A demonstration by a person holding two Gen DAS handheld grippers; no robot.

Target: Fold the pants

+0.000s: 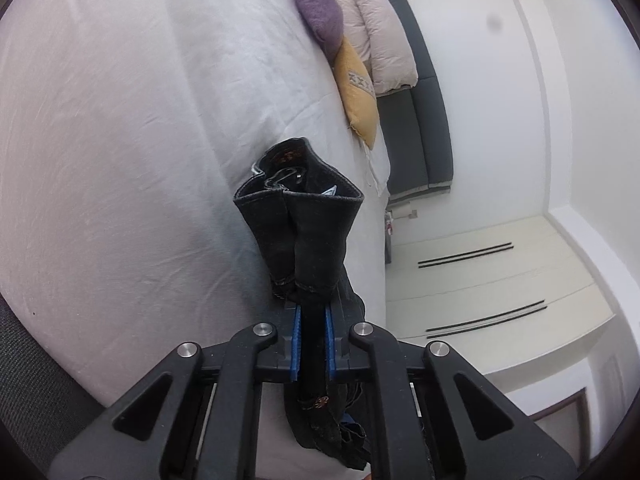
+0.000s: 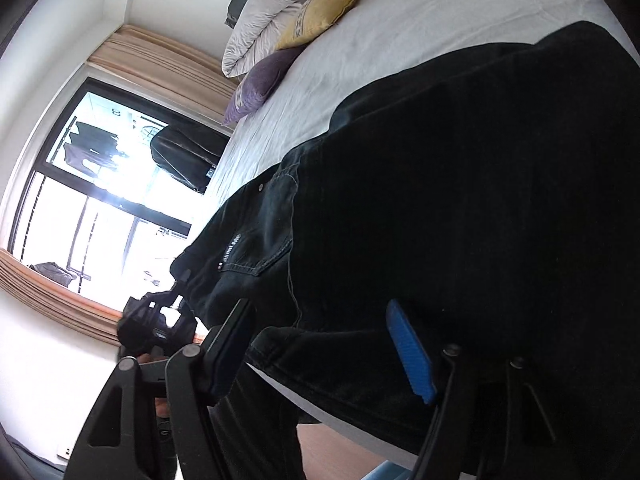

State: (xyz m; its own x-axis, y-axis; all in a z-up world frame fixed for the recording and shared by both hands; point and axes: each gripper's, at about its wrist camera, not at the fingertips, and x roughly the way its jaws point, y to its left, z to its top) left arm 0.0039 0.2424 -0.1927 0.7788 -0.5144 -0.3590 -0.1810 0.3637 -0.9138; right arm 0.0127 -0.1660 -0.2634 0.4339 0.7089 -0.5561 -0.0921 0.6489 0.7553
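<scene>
Your left hand-held gripper (image 1: 311, 344) is clamped on a bunched portion of the black pants (image 1: 304, 236), holding that end raised over the bed (image 1: 100, 120). Your right hand-held gripper (image 2: 320, 352) stands with jaws spread, the pants (image 2: 460, 208) draped between them but not pinched. The garment hangs at the near edge of the bed (image 2: 400, 40). No fold is visible, so judge the task early: lay flat, align legs, then fold.

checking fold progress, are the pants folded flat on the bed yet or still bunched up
Still bunched. The left gripper is shut on a gathered wad of the black pants; in the right wrist view they drape loosely over the white bed, and the right gripper is open.
</scene>
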